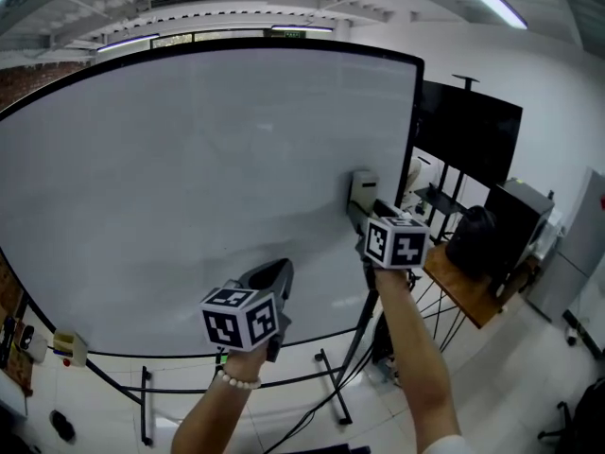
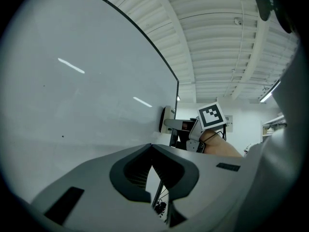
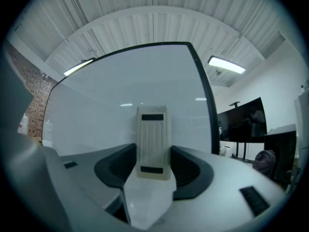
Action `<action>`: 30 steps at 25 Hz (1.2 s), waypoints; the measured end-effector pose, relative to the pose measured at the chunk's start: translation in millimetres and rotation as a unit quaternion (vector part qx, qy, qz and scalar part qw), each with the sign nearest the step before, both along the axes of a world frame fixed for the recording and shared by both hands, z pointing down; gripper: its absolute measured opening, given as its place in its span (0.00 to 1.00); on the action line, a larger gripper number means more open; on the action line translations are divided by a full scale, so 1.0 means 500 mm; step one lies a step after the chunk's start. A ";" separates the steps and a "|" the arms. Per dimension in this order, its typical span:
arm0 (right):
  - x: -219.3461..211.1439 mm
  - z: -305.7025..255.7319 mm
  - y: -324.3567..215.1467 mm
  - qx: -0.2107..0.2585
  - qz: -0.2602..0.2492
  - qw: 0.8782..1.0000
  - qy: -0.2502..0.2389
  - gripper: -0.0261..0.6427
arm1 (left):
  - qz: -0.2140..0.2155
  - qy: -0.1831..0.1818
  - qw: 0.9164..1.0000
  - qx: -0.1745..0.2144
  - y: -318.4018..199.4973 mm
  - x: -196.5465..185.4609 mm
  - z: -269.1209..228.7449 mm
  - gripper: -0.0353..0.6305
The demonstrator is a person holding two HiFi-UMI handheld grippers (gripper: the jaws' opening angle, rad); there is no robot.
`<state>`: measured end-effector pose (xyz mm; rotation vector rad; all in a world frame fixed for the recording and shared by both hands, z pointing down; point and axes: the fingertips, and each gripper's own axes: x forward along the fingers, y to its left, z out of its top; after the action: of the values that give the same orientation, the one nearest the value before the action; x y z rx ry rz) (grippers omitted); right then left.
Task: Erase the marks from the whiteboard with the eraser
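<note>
A large whiteboard [image 1: 189, 178] fills most of the head view, and I see no clear marks on it. Only a couple of tiny dark specks show on the whiteboard [image 2: 63, 136] in the left gripper view. My right gripper [image 1: 361, 210] is shut on a cream eraser [image 1: 362, 187] near the board's right edge; the eraser appears to press flat against the surface. In the right gripper view the eraser [image 3: 153, 139] stands upright between the jaws of that gripper [image 3: 153, 166]. My left gripper [image 1: 277, 272] hangs lower, near the board's bottom edge. Its fingertips [image 2: 152, 147] meet with nothing between them.
A black screen [image 1: 468, 135] on a stand rises right of the board. Below it a wooden table [image 1: 468, 296] carries a dark bag [image 1: 473, 239]. The board's black stand legs [image 1: 326, 386] and cables reach across the floor underneath. A brick wall [image 1: 9, 291] lies far left.
</note>
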<state>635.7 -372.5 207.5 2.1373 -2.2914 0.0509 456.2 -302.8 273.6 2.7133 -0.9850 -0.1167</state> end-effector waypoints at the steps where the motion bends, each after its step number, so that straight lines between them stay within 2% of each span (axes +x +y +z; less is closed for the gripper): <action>1: 0.022 0.000 0.000 0.000 0.003 1.000 0.000 0.42 | 0.002 0.000 1.000 0.000 -0.001 0.014 0.001 0.03; 6: 0.099 0.003 0.002 0.002 0.014 1.000 0.010 0.42 | 0.012 -0.003 1.000 -0.003 -0.004 0.065 0.013 0.03; 14: 0.196 0.023 0.003 0.000 0.042 0.999 0.014 0.42 | 0.017 -0.004 1.000 -0.011 -0.018 0.099 0.038 0.03; 23: 0.210 0.115 -0.006 0.004 0.041 0.999 0.026 0.42 | 0.028 -0.005 0.999 -0.016 -0.021 0.103 0.073 0.03; 30: 0.215 0.192 -0.005 -0.011 0.044 0.999 0.008 0.42 | 0.028 -0.009 0.999 -0.029 -0.021 0.094 0.104 0.03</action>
<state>743.4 -375.2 303.5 2.2176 -2.1772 0.0587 503.2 -313.4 325.8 2.6912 -0.9032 -0.0538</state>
